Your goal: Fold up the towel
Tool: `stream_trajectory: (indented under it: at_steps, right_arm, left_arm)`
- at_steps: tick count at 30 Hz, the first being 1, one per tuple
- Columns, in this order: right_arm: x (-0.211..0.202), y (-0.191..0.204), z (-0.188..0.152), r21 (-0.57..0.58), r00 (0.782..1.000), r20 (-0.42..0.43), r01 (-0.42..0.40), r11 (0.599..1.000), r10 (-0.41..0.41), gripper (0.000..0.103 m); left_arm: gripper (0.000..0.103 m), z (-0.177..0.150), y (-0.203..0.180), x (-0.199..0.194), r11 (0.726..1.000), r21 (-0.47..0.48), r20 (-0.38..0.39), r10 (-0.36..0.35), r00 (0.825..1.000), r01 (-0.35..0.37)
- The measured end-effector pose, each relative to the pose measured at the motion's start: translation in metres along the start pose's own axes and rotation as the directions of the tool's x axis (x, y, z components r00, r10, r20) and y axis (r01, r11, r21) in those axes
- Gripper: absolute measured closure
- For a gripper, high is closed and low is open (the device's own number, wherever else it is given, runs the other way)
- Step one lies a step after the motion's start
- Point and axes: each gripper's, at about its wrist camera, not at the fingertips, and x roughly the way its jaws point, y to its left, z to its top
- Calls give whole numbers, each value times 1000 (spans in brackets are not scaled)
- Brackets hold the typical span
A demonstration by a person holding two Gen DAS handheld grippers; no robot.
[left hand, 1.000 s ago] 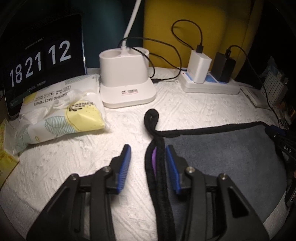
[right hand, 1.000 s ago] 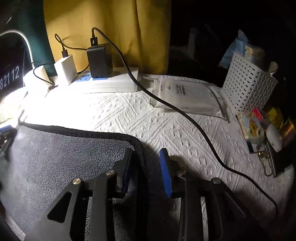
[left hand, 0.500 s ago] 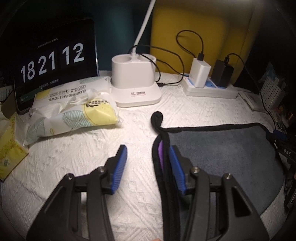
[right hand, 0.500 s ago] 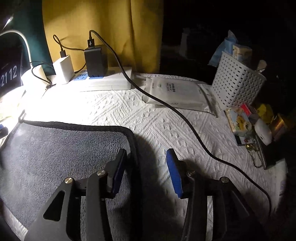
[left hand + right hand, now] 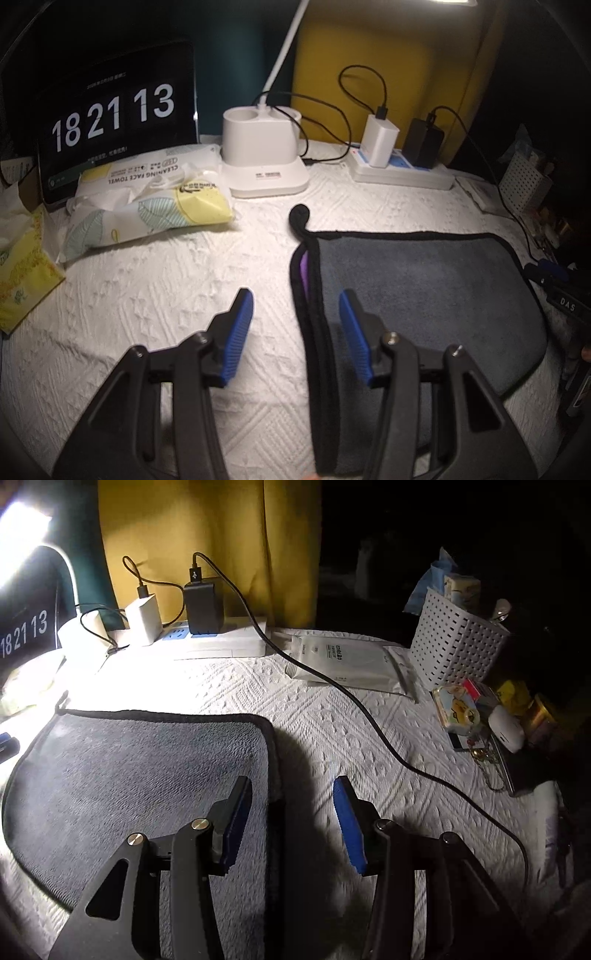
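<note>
Straddling the towel's (image 5: 424, 291) side edges: left claw (image 5: 295, 332) is spread wide over the left hem, right claw (image 5: 291, 819) is spread wide over the right hem. Nothing is held by either.

Towel is laid flat on the white quilted surface (image 5: 147, 295), grey face up, black hem all round. Two stacked hem lines and a purple sliver (image 5: 303, 273) are seen at the left edge, so one fold is judged already made. A hem loop (image 5: 300, 216) curls out at the far-left corner.

For the next fold, judged as follows:
- Both layers at each edge should be caught together; if only the top layer is pinched, the stack will be split.
- One finger should be slid under the hem with the other on top, then closed. The pile is thick and soft, so a deep bite is advised.
- Both claws should be closed and lifted in step, so the fold line is kept straight.
- The cable (image 5: 369, 720) lies just right of the right claw and should be kept out of the bite.
- The wipes pack (image 5: 147, 206) is well apart from the left claw; no clash is expected.

Near edge of the towel is hidden under the claws, so alignment there cannot be confirmed; probably square.
</note>
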Motion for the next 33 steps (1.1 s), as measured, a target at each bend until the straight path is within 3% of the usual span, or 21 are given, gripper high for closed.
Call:
stream_trajectory:
  at_steps: [7,9,11,33]
  right_arm:
    - [-20,7,-15,-10,1000,-3,-8,1000,8,55]
    - [-24,10,-19,-15,1000,-4,-12,1000,12,55]
    - [-27,13,-22,-18,1000,-6,-19,1000,19,55]
    - [-65,40,-54,-39,998,4,-59,998,59,54]
  left_arm:
    - [51,-11,3,-15,1000,-20,2,0,1000,0]
    - [31,-15,3,-20,1000,-24,5,-8,1000,9]
    - [26,-18,3,-25,1000,-24,12,-16,1000,16]
    - [26,-55,-8,-65,997,-12,15,-71,997,71]
